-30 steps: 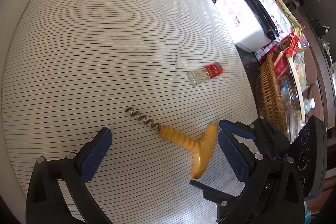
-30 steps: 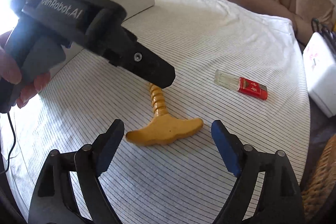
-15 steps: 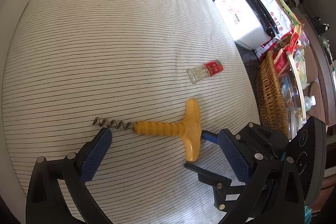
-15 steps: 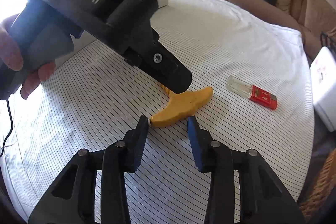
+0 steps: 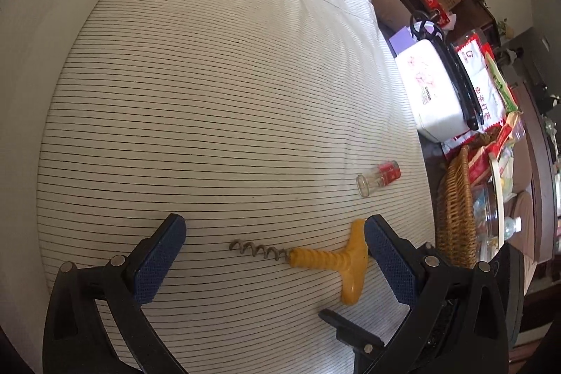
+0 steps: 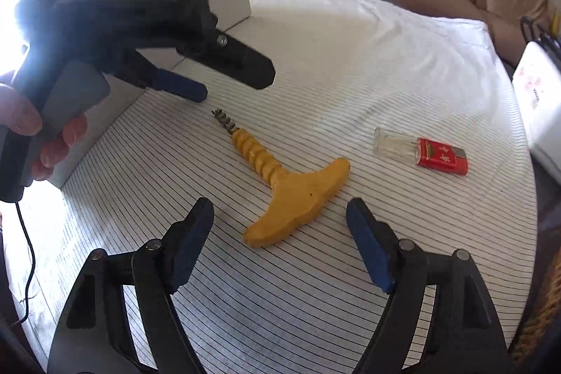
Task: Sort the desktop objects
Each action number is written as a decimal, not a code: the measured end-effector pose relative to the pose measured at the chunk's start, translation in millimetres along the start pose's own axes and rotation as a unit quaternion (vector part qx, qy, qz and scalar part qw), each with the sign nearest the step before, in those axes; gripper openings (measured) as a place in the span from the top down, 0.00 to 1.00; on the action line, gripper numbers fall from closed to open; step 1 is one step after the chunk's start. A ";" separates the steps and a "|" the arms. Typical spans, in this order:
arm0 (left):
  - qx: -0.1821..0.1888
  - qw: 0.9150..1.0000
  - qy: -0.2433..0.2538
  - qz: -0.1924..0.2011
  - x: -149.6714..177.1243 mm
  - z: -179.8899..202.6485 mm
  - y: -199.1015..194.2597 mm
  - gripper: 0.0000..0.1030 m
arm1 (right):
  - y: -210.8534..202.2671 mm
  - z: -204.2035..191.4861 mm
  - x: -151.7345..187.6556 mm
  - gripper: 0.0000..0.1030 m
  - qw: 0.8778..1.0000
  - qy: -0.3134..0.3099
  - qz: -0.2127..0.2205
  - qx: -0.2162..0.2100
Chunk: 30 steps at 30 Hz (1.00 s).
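Now the corkscrew (image 5: 326, 260) lies flat on the striped surface (image 5: 228, 128), lengthwise between the wide left tongs (image 5: 275, 263), likely for pickup. Right tongs (image 6: 280, 240) are opening around its handle, untouched.

The white box (image 5: 433, 90) reads "SOGOOD"; other labels are illegible.

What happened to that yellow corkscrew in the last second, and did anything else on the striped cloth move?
The corkscrew was swung round on the cloth: its T-handle turned as the right gripper pinched in at its end. That gripper's jaws are now opening again, with the handle lying free on the cloth between them. The left gripper stayed wide open around the corkscrew, gripping nothing. The small red-labelled bottle kept its place.
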<state>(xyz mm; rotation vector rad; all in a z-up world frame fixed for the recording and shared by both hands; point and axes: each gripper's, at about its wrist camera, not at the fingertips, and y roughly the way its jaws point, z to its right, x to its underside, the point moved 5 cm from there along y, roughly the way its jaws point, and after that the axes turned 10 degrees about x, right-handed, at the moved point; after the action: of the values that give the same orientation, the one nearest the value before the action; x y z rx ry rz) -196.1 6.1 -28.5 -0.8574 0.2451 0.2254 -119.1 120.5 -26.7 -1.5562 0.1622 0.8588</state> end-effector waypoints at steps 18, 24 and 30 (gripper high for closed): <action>0.040 0.992 0.105 -0.061 91.6 31.1 -16.4 0.00 | 2.4 40.7 11.1 0.85 0.974 0.167 -0.049 -0.146; 0.018 0.983 0.171 -0.063 123.2 40.9 -16.0 0.01 | -1.7 41.5 10.4 0.86 0.962 0.211 -0.064 -0.160; -0.025 0.978 0.201 -0.057 128.8 43.4 -17.8 0.10 | -31.2 31.4 14.8 0.81 0.980 0.161 -0.061 -0.101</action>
<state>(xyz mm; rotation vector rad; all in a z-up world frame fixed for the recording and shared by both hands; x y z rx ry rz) -63.5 40.7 -27.3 -0.9604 0.5672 -0.0533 -104.1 160.8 -8.5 -1.8704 0.2148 0.5353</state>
